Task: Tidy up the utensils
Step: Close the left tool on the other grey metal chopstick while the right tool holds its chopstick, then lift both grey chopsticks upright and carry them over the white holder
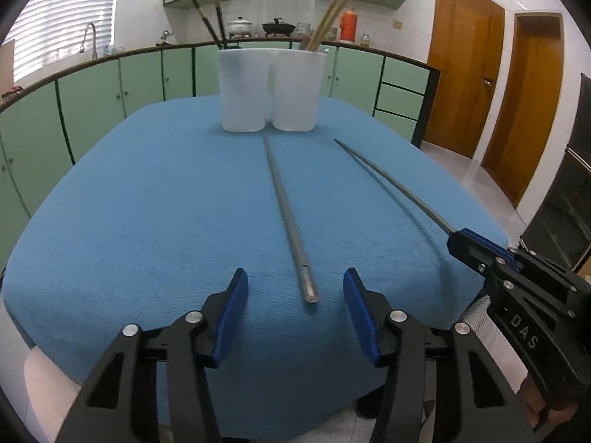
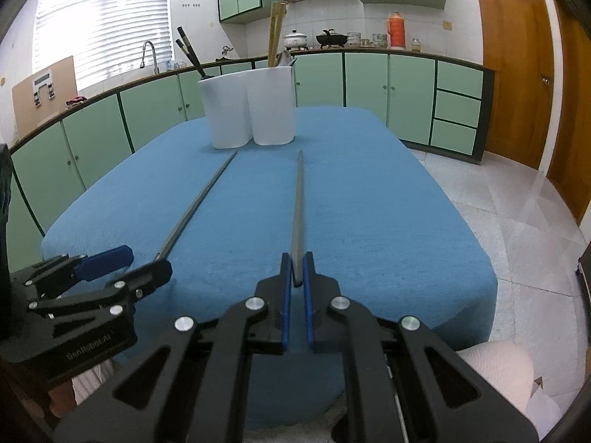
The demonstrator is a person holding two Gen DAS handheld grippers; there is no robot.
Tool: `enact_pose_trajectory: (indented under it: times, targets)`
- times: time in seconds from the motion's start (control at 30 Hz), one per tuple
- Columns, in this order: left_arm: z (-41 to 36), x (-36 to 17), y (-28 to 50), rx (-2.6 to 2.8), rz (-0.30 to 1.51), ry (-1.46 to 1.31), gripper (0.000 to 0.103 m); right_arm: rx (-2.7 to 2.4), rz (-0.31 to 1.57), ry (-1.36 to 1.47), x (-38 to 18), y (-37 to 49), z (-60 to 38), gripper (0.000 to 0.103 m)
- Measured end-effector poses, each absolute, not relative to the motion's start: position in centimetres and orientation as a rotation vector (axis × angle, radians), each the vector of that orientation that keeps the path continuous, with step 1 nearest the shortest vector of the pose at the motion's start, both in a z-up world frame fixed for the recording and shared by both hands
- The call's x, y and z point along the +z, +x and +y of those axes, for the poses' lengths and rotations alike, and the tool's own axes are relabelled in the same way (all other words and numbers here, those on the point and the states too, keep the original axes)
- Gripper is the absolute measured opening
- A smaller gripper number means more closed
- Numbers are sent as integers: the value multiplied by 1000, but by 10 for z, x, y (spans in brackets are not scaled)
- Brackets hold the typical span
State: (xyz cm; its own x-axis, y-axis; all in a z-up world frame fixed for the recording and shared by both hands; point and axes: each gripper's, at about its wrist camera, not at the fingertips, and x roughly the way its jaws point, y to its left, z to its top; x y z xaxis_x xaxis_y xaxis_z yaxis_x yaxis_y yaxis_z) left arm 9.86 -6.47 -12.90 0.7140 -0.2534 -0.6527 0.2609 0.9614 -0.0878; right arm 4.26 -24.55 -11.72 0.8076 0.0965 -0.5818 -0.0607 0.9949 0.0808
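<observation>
On the far side of the blue tablecloth (image 1: 147, 203) stands a white two-compartment holder (image 1: 271, 90); its left compartment holds dark chopsticks (image 1: 208, 18) leaning left, its right compartment pale bamboo chopsticks (image 1: 328, 18) leaning right. Nearer the camera, the left gripper (image 1: 295, 310) hangs low over the near edge of the cloth with its blue pads (image 1: 231, 317) spread apart, gripping nothing. Between those pads lies the thick end of a grey chopstick (image 1: 288, 217), flat on the cloth and clear of both pads, its thin tip pointing toward the holder and stopping just short of its base. In the right wrist view this same stick (image 2: 199, 206) runs diagonally from the left gripper's fingers up toward the holder (image 2: 251, 107). Further right, the right gripper (image 2: 297, 269) is clamped tight on the thick end of a second grey chopstick (image 2: 298, 206), the blue pads pressing on it from both sides. That stick points forward toward the holder, its tip near the base of the right compartment; in the left wrist view it (image 1: 391, 184) shows as a long thin line coming out of the right gripper (image 1: 456, 238). Whether its tip touches the cloth cannot be told. White fabric (image 2: 498, 373) shows at the lower right edge.
</observation>
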Motion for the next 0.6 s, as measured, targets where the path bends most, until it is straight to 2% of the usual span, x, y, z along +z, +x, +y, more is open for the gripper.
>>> enact_pose_trajectory:
  times: [0.07, 0.13, 0.2, 0.27, 0.6]
  targets:
    - [-67, -130, 98, -286, 724, 8, 44, 86, 623, 64, -117, 43, -247, 5]
    - [-71, -130, 98, -276, 724, 14, 34, 89, 620, 66, -117, 41, -249, 5]
    - [-72, -130, 98, -271, 727, 10, 17, 90, 616, 66, -117, 41, -250, 5]
    - [-71, -131, 100, -263, 732, 1, 10, 92, 613, 69, -117, 40, -252, 5]
    - [-67, -115, 89, -236, 680, 18, 7, 92, 569, 49, -102, 35, -260, 5]
